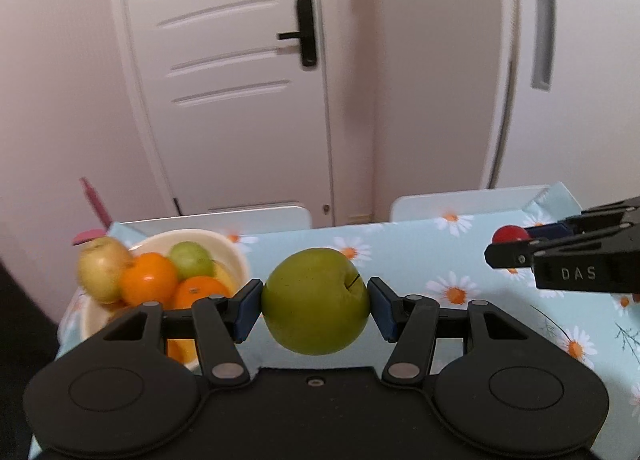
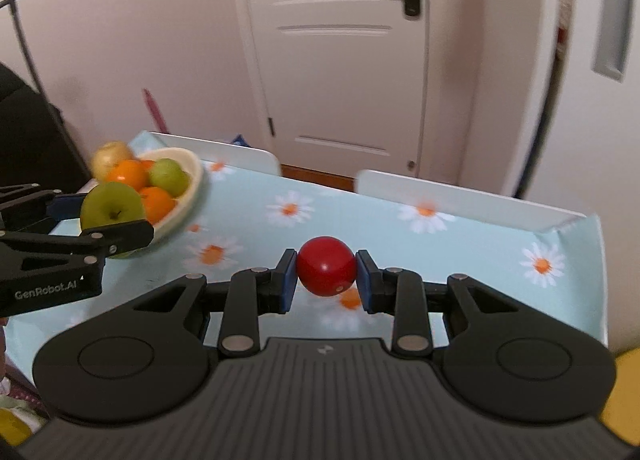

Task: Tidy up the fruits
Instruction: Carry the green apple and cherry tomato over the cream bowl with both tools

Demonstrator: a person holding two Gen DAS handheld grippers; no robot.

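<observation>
My left gripper (image 1: pixel 315 306) is shut on a green apple (image 1: pixel 316 301) and holds it above the table, just right of a cream bowl (image 1: pixel 232 252). The bowl holds oranges (image 1: pixel 149 278), a green fruit (image 1: pixel 191 260) and a yellowish fruit (image 1: pixel 102 270). My right gripper (image 2: pixel 326 274) is shut on a small red fruit (image 2: pixel 326 266) above the table's middle. In the right wrist view the left gripper (image 2: pixel 116 216) with its green apple (image 2: pixel 112 206) hangs beside the bowl (image 2: pixel 188 196). The red fruit (image 1: pixel 510 235) also shows in the left wrist view, in the right gripper (image 1: pixel 510 238).
The table wears a light blue cloth with daisies (image 2: pixel 400 228). Two white chair backs (image 2: pixel 460 200) stand along its far edge. A white door (image 1: pixel 240 80) and walls lie behind. A pink object (image 1: pixel 94 204) stands past the bowl.
</observation>
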